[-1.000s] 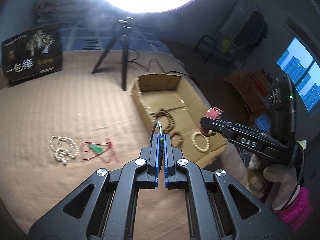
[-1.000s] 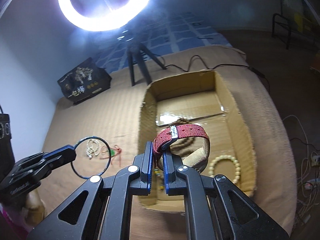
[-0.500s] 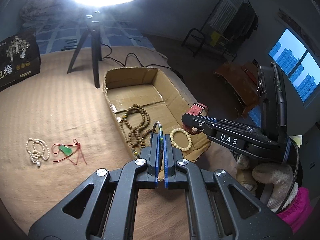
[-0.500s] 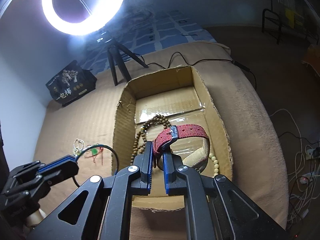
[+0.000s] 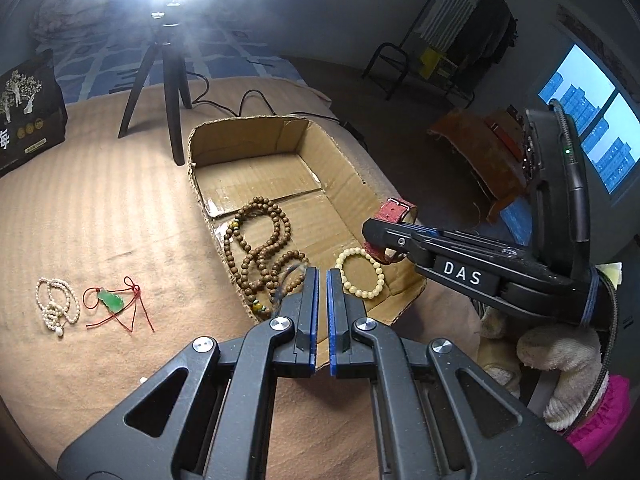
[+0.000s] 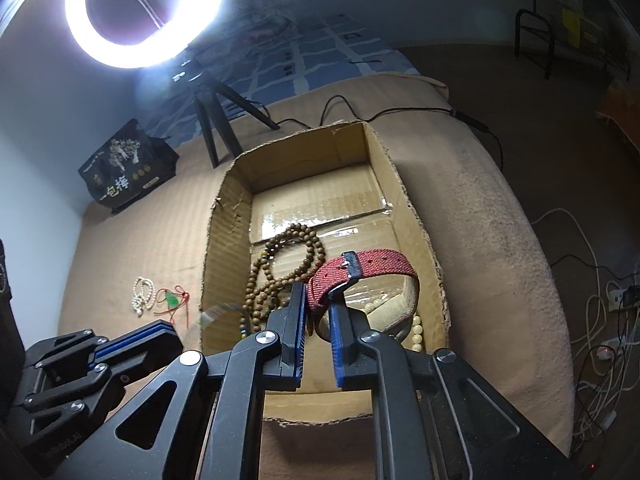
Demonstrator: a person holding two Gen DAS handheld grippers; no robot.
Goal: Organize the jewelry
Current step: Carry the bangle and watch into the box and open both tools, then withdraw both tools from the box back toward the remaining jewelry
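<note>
Strap (image 6: 380, 264): red woven, metal buckle (image 6: 349, 270) (looped), pinched in right tongs (image 6: 318, 292), just easing apart; left tongs (image 5: 322, 274) closed

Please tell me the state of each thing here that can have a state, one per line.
ring light: on
cardboard box: open
left gripper: shut on thin ring, which is blurred
right gripper: shut on red strap, over the box
brown beads: lying in box
cream bracelet: lying in box
pearl necklace: outside box
green pendant: outside box
</note>
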